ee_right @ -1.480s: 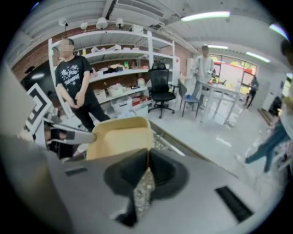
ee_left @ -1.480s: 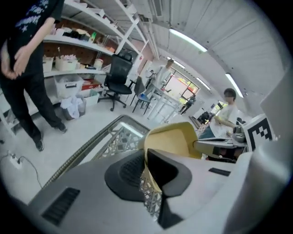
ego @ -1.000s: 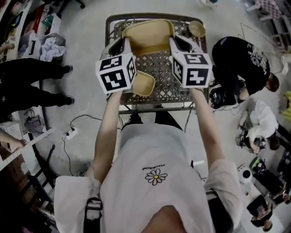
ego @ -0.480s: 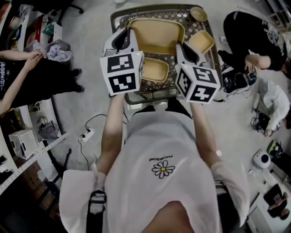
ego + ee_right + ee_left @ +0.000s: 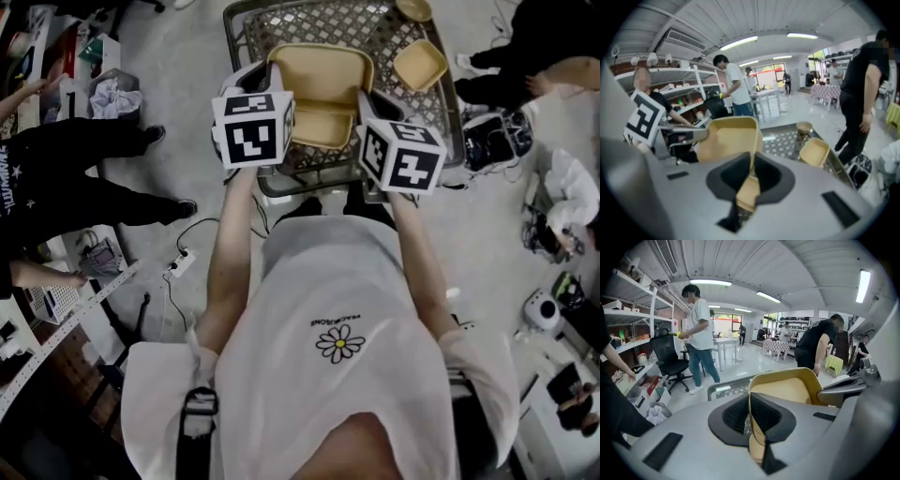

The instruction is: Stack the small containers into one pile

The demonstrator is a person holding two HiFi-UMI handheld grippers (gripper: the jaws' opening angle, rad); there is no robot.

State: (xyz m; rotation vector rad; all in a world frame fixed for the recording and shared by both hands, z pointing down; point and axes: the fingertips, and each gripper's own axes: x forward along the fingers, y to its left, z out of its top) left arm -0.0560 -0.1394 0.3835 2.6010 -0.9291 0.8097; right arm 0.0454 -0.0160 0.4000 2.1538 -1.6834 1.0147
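A large tan container [image 5: 319, 75] hangs between my two grippers above the lattice table [image 5: 375, 23]. My left gripper [image 5: 274, 82] is shut on its left rim and my right gripper [image 5: 364, 96] is shut on its right rim. A smaller tan container [image 5: 323, 129] lies just under its near edge, partly covered. The left gripper view shows my left gripper [image 5: 750, 398] pinching the large container's [image 5: 787, 387] wall. In the right gripper view my right gripper [image 5: 753, 161] clamps the opposite wall of the large container [image 5: 726, 138]. Another small square container [image 5: 419, 64] [image 5: 814, 152] sits at the table's right.
A small round bowl [image 5: 413, 8] [image 5: 804, 126] stands at the table's far right corner. People stand and crouch around the table, one close at the right [image 5: 525, 56]. Shelves [image 5: 633, 315] and an office chair [image 5: 670, 362] are at the left. A cable [image 5: 183, 258] lies on the floor.
The large container, held by both grippers, has come toward the table's near edge and now overlaps the small container there. The square container at the right has come into view.
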